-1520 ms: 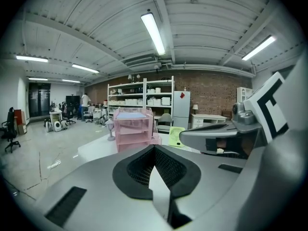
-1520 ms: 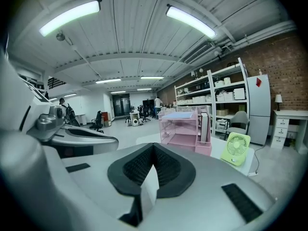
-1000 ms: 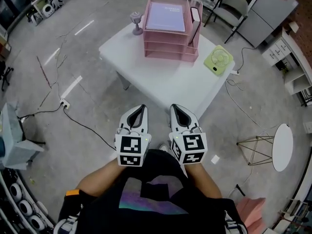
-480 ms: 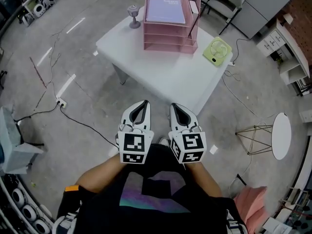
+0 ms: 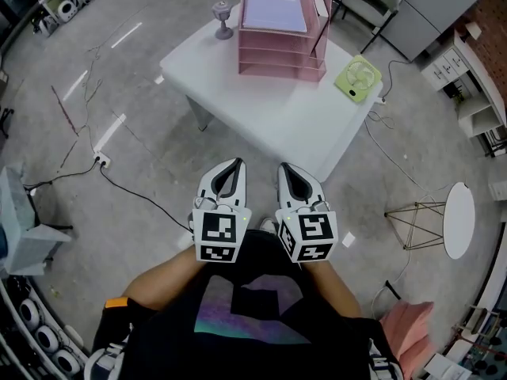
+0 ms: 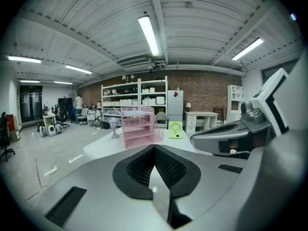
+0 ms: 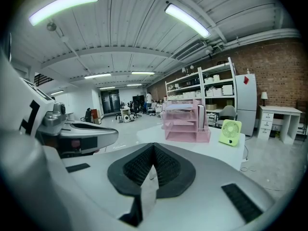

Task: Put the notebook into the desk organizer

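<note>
Hidden: hands, behind left gripper (image 5: pixel 232 167) and right gripper (image 5: pixel 287 170), lower centre.
Jaws: both pairs pressed together, nothing pinched.
Pose: held side by side, aimed at table (image 5: pixel 269 121).
Top tray: notebook (image 5: pixel 273 10) seen inside desk organizer (image 5: pixel 281 60), upper centre.

Print on the notebook (image 5: pixel 273 10) cover is too small to read. At the far edge of the bench (image 5: pixel 277 125), the organizer (image 5: pixel 281 62) has a top tray that covers its lower trays from above. An upright thing (image 5: pixel 319 10) in its side slot cannot be identified. Goods on the distant shelves (image 6: pixel 134 97) are too small to tell.
</note>
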Demonstrator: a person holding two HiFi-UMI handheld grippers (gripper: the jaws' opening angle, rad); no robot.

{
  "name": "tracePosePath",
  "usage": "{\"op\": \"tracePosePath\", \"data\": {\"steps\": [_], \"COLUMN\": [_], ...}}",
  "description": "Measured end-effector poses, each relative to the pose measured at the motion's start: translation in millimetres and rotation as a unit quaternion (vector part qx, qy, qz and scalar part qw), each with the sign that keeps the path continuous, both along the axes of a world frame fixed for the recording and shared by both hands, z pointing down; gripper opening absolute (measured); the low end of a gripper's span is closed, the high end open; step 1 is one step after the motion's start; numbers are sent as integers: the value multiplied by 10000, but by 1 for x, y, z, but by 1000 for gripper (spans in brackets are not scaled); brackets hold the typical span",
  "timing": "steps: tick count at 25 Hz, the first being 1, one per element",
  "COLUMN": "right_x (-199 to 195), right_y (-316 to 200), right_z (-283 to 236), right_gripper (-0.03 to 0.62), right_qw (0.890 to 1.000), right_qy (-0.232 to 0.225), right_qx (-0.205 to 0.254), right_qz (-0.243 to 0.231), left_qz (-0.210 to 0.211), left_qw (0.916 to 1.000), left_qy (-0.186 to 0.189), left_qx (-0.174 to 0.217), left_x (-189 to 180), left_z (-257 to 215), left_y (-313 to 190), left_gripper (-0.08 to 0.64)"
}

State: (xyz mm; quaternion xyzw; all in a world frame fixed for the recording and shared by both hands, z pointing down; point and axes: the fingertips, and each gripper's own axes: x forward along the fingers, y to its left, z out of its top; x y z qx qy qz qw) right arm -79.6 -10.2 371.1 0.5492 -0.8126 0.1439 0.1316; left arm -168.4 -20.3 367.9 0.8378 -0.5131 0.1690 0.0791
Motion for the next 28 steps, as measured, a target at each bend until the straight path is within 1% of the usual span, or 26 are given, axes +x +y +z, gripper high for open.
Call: {"op": "tracePosePath", "data": {"steps": [10, 28], "right_x": [0, -2], "right_y": [5, 3], "right_z": [3, 1], "right_gripper": [15, 15], "right_qw": [10000, 10000], "right_qy": [2, -25], "right_qx": [-9, 27], "right_qz": [42, 92], "left_qz": [-68, 22], "left_qw": [10000, 10000], "left_qy": [5, -4], "left_qx": [-43, -19], "left_x": [-3, -3], "left_z": [3, 2], "left_y": [6, 3], "left_gripper": [8, 8]}}
